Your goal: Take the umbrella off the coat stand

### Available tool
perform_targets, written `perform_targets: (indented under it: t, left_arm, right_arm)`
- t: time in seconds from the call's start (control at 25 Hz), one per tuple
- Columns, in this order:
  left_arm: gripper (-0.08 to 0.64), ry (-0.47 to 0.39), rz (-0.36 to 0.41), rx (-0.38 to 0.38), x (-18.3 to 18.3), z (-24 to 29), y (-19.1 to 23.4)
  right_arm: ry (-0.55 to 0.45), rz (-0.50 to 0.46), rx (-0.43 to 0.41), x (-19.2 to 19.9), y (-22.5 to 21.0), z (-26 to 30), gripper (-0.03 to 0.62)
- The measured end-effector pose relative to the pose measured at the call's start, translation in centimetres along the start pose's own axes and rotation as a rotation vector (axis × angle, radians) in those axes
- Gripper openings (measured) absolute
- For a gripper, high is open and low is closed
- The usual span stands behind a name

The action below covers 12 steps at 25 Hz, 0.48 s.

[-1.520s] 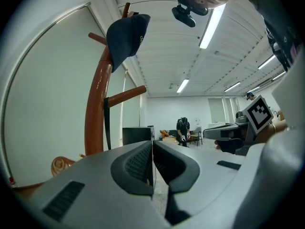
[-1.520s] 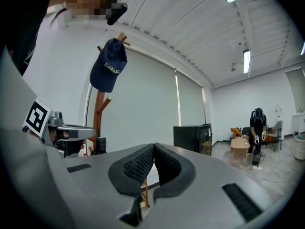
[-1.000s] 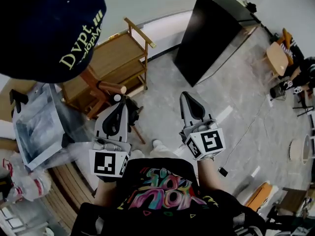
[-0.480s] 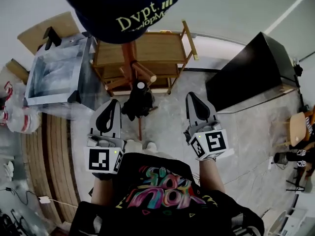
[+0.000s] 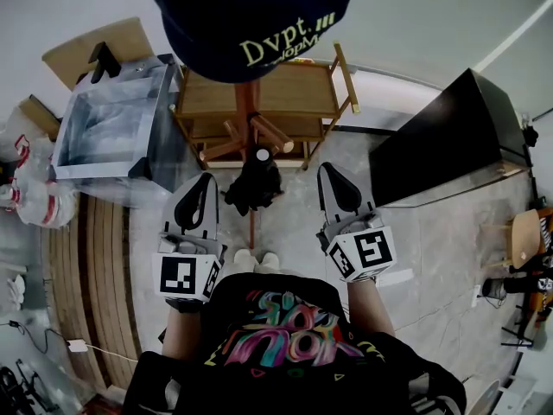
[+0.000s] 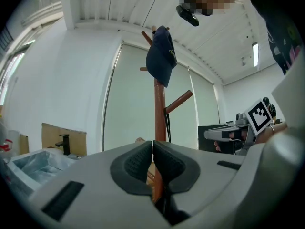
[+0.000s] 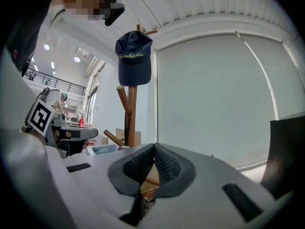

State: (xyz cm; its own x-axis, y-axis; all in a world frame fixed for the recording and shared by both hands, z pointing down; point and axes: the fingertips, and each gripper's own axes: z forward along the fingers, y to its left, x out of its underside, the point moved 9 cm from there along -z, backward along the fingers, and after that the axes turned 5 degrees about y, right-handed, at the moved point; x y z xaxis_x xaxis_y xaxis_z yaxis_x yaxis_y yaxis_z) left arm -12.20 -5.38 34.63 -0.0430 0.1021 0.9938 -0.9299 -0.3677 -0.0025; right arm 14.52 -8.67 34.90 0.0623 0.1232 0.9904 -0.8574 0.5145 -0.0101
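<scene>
The coat stand (image 5: 248, 115) is a red-brown wooden pole with angled pegs, and a navy cap (image 5: 255, 15) sits on its top. A black folded umbrella (image 5: 254, 184) hangs low on the stand, straight ahead of me. My left gripper (image 5: 204, 180) is just left of the umbrella and my right gripper (image 5: 329, 171) is to its right; neither touches it. Both are shut and empty. In the left gripper view, past the left gripper (image 6: 152, 148), the pole (image 6: 159, 109) stands dead ahead and a thin black strap (image 6: 167, 125) hangs from a peg. The right gripper (image 7: 154, 150) has the pole (image 7: 131, 113) to its left.
A low wooden shelf (image 5: 285, 89) stands behind the stand. A clear plastic bin (image 5: 108, 132) and cardboard (image 5: 91, 50) sit at the left, and a black cabinet (image 5: 449, 141) at the right. A chair (image 5: 521, 232) is at the far right.
The view has swung round, so the stand and umbrella, earlier up and to the left of the grippers, now sit centred between them. Both grippers stayed shut.
</scene>
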Motion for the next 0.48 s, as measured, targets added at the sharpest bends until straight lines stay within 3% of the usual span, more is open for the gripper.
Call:
perform_targets:
  t: [0.24,0.36,0.44,0.48]
  left_arm:
    - [0.029,0.009,-0.005,0.085,0.4,0.3,-0.3]
    - [0.033,0.005,-0.015,0.132,0.6,0.4,-0.6]
    - [0.115,0.009,-0.017,0.171,0.7,0.5,-0.7]
    - [0.123,0.011,-0.017,0.184,0.7,0.6,-0.7]
  right_arm:
    - [-0.01,0.029,-0.028,0.3,1.0,0.6,0.014]
    - [-0.025,0.041,-0.062,0.2,1.5,0.8,0.048]
    - [-0.037,0.05,-0.09,0.1,1.9,0.8,0.072]
    - [-0.042,0.056,-0.107,0.1,2.0,0.8,0.089]
